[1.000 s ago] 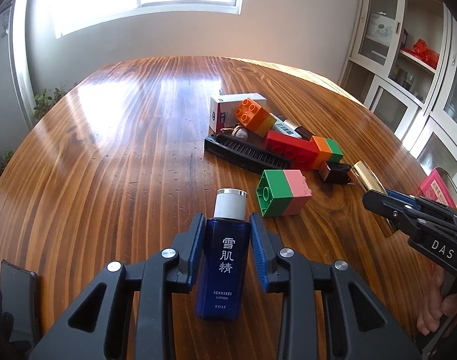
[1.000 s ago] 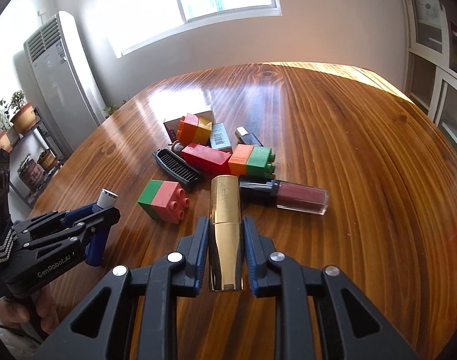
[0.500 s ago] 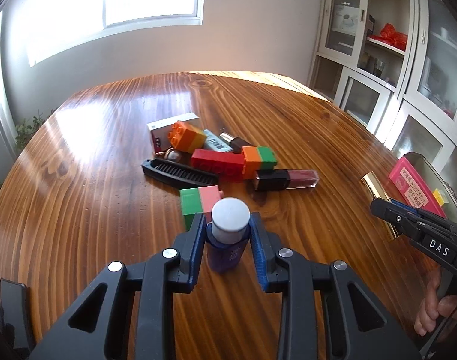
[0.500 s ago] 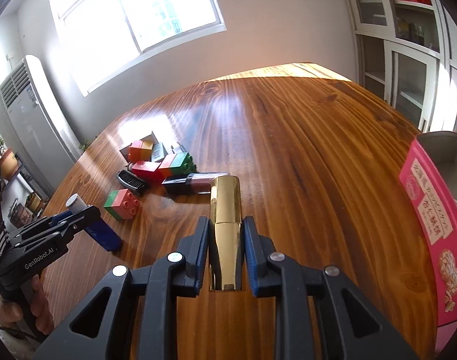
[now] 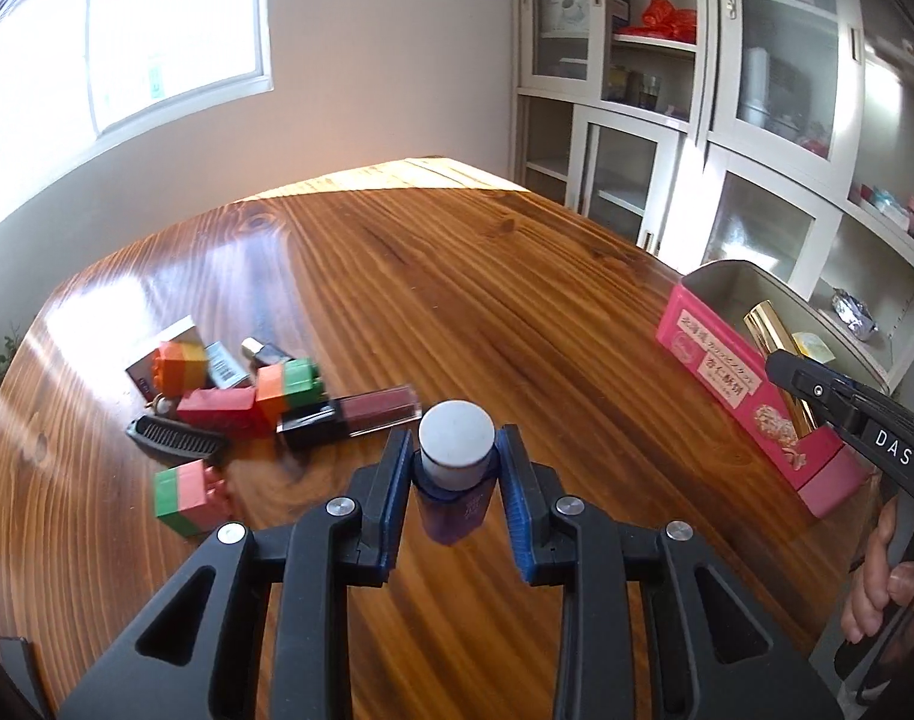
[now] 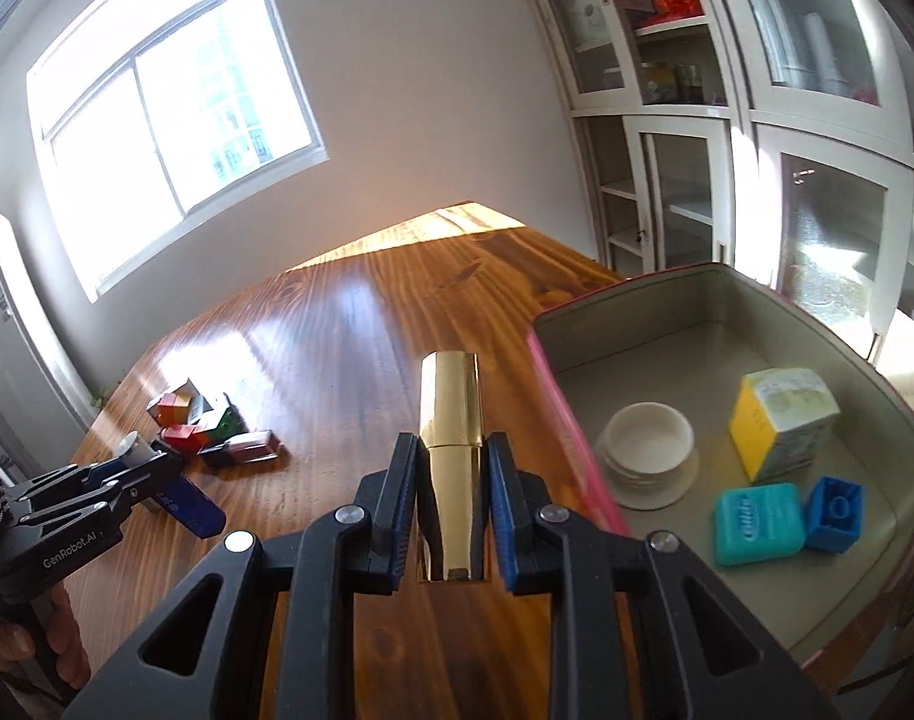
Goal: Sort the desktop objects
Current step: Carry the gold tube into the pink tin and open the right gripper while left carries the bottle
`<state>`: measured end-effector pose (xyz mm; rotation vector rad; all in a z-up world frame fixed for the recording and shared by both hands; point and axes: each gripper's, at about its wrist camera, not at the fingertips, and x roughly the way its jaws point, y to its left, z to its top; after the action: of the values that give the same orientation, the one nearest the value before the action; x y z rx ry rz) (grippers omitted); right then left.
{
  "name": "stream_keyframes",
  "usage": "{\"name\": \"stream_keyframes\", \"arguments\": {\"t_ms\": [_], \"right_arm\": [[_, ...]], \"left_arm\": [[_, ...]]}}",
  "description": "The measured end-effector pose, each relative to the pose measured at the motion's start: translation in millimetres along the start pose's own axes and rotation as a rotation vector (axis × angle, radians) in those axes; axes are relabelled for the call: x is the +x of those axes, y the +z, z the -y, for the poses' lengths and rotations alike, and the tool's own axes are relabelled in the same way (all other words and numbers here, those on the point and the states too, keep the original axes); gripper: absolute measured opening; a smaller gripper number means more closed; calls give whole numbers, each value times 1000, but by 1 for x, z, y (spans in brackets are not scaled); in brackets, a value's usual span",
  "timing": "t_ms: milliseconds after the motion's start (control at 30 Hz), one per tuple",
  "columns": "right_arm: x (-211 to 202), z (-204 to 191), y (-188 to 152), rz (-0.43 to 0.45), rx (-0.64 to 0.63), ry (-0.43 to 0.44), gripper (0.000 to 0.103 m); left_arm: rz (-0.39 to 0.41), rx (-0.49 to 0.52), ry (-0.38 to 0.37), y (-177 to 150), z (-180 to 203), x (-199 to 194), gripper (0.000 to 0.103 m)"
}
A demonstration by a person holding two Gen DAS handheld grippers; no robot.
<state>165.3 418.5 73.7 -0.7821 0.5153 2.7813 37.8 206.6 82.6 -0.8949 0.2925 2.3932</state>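
Still risky: both tongs carry slim cosmetics toward the pink tin [image 6: 583, 324].
Left tongs [image 5: 455, 468] clamp the blue bottle [image 5: 453, 510], right tongs [image 6: 450, 480] the gold tube [image 6: 450, 450]; either could slip, or clip the tin's rim.

Blue bottle [image 5: 453, 507], gold tube [image 6: 449, 474]

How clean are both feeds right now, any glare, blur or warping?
Left wrist view: sun glare streaks the table, blown-out window, cabinet lines bowed by the fisheye. Right wrist view: same glare, the gold tube mirrors light, the brick pile looks soft.
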Motion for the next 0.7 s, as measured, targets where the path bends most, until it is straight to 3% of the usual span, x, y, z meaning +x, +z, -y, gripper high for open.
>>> {"name": "stream_keyframes", "arguments": {"t_ms": [367,533,700], "right_arm": [[-17,70,0,27,96,-89,25],[-11,84,-5,-2,118,-73,26],[-9,89,-6,3,121,-80,28]], "left_arm": [[46,136,-95,28,83,0,31],[15,118,-92,30,88,7,31],[-40,78,-38,27,77,25,32]]}}
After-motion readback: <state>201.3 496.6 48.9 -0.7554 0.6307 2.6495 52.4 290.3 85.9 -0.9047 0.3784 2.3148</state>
